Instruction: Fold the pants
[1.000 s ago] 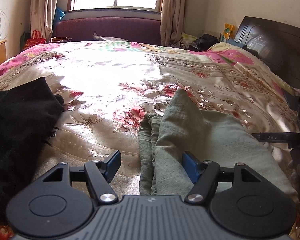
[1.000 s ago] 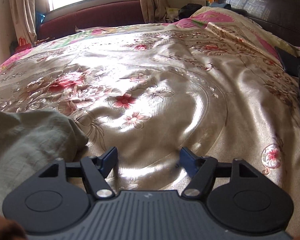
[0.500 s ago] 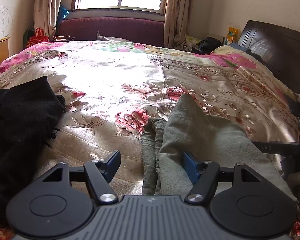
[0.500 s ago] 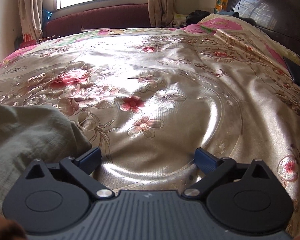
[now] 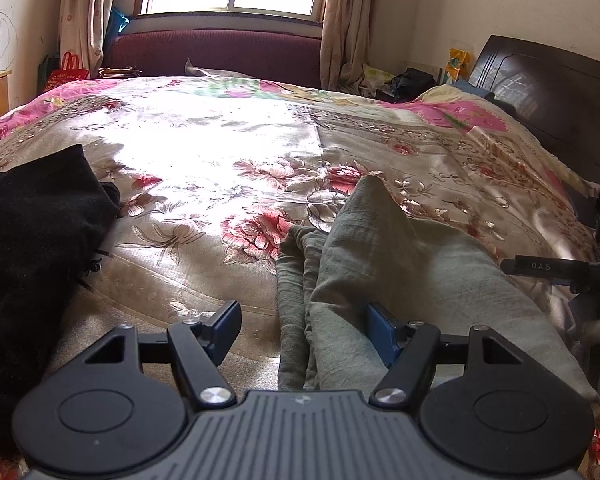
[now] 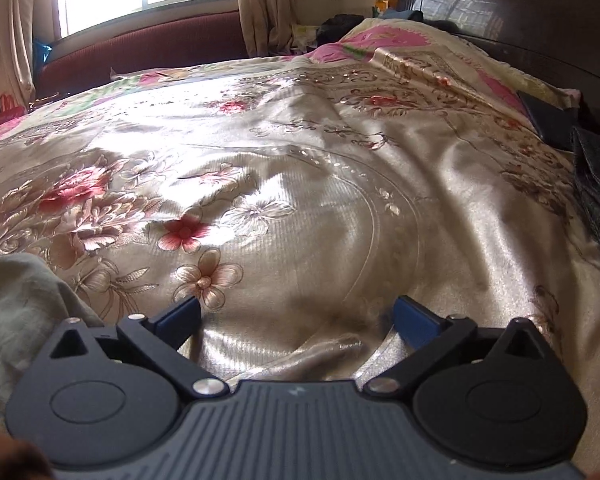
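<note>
The grey-green pants (image 5: 404,272) lie folded in a long bundle on the flowered bedspread (image 5: 204,168). My left gripper (image 5: 302,330) is open low over their near left edge, its right fingertip against the cloth, holding nothing. In the right wrist view a corner of the pants (image 6: 16,300) shows at the lower left. My right gripper (image 6: 296,318) is open wide over the bare bedspread (image 6: 300,200), just right of the pants. It also shows at the right edge of the left wrist view (image 5: 560,270).
A black garment (image 5: 32,256) lies heaped on the bed at the left. A dark wooden headboard (image 5: 556,92) stands at the right. Dark cloth (image 6: 596,200) lies by the right bed edge. A window and a maroon bench (image 5: 216,54) are beyond the far side.
My right gripper has opened wider and its view has tilted and shifted over the bedspread. My left gripper has stayed open and lifted back slightly from the pants.
</note>
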`<state>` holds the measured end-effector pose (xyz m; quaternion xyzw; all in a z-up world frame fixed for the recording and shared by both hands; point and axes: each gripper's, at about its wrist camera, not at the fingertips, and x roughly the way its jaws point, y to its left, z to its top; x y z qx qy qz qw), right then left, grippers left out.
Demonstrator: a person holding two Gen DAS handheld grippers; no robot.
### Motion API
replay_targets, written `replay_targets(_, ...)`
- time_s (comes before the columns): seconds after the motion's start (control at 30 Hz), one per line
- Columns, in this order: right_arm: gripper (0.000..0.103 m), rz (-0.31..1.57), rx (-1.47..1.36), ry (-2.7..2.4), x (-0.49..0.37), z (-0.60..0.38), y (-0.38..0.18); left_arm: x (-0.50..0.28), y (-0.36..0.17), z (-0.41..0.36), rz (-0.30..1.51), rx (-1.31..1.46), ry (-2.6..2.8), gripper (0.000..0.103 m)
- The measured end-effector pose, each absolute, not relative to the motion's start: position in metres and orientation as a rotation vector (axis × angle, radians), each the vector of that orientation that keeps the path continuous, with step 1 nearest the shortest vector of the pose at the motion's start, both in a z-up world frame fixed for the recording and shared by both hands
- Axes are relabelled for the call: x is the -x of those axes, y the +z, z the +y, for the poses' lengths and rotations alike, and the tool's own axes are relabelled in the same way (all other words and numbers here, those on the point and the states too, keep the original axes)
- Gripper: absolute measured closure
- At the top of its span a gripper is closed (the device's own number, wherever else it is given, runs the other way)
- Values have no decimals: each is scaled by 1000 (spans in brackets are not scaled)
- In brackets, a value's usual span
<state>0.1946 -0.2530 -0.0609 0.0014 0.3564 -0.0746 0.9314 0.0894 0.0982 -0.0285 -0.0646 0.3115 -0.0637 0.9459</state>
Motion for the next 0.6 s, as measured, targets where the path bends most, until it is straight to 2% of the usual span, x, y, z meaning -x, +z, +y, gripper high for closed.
replay_targets(0.23, 1, 827, -207, 179, -159, -235, -37, -91, -34, 90, 654, 89, -167, 21)
replay_targets(0.3, 1, 921, -236, 310, -154, -221, -40, -93, -36, 90, 671, 99, -183, 21)
replay_targets(0.4, 1, 958, -222, 307, -160, -207, -48, -95, -40, 89, 706, 115, -207, 20)
replay_targets(0.43, 4, 957, -244, 304, -162, -205, -47, -95, -40, 88, 705, 110, -203, 20)
replay_targets(0.47, 13, 945, -289, 334, -163, -205, -42, -94, -39, 87, 702, 102, -202, 20)
replay_targets(0.5, 52, 951, -318, 368, -163, -203, -38, -92, -38, 85, 697, 97, -201, 20)
replay_targets(0.53, 74, 957, -305, 363, -164, -200, -34, -93, -37, 84, 697, 94, -203, 21)
replay_targets(0.6, 73, 958, -248, 363, -164, -195, -31, -95, -36, 78, 706, 95, -229, 24)
